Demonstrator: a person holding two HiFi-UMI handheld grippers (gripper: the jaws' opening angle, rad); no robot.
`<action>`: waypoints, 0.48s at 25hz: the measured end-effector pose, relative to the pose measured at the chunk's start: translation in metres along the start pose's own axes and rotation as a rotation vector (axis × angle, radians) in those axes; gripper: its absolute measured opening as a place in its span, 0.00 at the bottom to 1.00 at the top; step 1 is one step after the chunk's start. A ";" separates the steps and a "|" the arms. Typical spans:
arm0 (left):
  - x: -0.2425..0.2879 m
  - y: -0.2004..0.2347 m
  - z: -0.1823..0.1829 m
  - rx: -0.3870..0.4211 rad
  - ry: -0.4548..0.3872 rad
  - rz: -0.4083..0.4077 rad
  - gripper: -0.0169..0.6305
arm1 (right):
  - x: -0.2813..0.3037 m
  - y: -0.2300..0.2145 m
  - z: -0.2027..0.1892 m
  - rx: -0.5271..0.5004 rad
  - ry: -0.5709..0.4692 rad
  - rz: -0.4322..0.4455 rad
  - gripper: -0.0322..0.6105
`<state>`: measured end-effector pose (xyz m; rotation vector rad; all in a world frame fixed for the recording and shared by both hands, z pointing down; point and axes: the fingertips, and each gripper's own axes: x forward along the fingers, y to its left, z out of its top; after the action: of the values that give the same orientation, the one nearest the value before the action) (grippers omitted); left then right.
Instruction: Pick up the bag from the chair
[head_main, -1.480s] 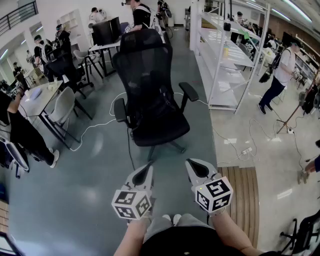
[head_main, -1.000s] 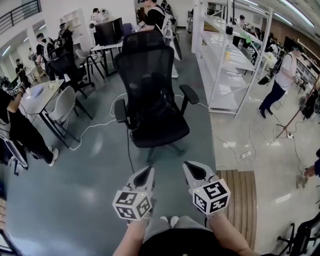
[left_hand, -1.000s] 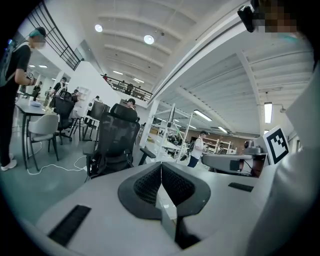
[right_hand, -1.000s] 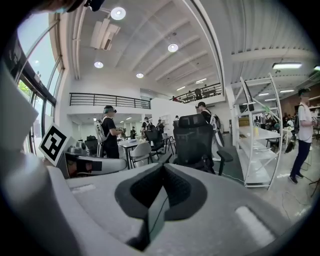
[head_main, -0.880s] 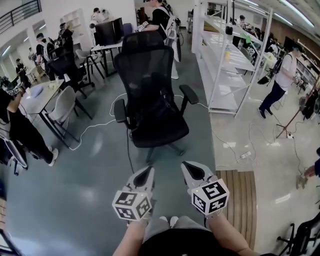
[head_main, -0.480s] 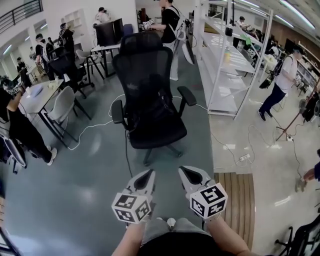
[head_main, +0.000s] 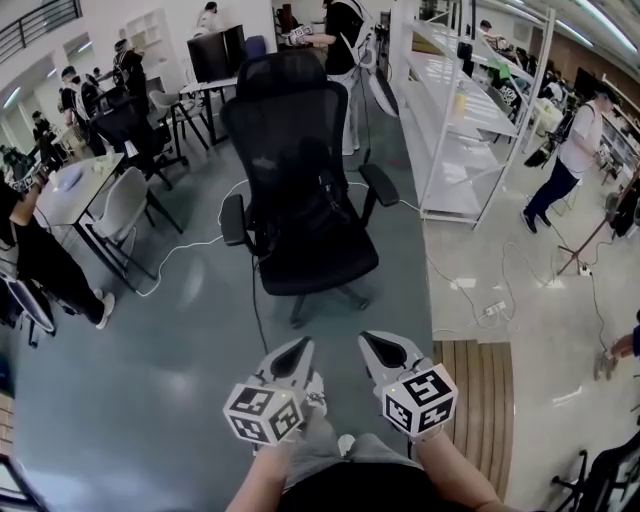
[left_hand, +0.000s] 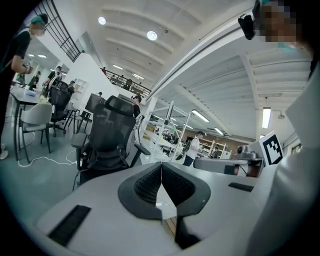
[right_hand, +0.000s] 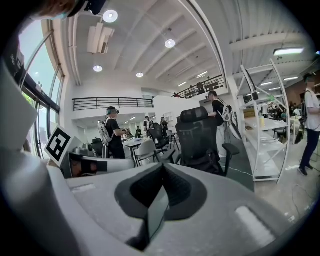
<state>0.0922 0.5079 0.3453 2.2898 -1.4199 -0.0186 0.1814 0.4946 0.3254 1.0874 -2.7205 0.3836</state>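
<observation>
Two grippers, both pressed together with nothing between the pads: left gripper (head_main: 300, 346) and right gripper (head_main: 370, 342) sat side by side at lower centre of the head view, pointing at the chair (head_main: 300, 150).

Change noted over the last second and a half: the chair filled more of the upper centre of the frame than before, and a shoe (head_main: 316, 386) had come into view between the two grippers. I read that as me walking up to the chair. The jaws looked no different across the frames.

Bag (head_main: 312, 222): a dark heap lay on the seat against the backrest, centre of frame. Black on black, so its outline and any handle could not be made out from here. Both gripper views showed the chair ahead and well apart from the jaw tips.

Meaning for the task: approach under way, nothing touched or lifted yet. Jaws would need to spread before any grab. A person (head_main: 345, 30) stood behind the chair at the top edge; no obstruction on my side.
</observation>
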 end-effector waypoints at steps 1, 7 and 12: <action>0.008 0.008 0.001 0.000 0.006 -0.008 0.05 | 0.010 -0.005 0.000 0.001 0.003 0.001 0.05; 0.061 0.078 0.041 -0.010 -0.006 -0.027 0.05 | 0.102 -0.034 0.029 -0.024 0.000 0.004 0.05; 0.106 0.142 0.096 0.012 -0.024 -0.050 0.05 | 0.184 -0.053 0.064 -0.061 0.004 0.003 0.05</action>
<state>-0.0010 0.3294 0.3353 2.3418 -1.3785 -0.0529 0.0823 0.3189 0.3223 1.0653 -2.7118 0.3009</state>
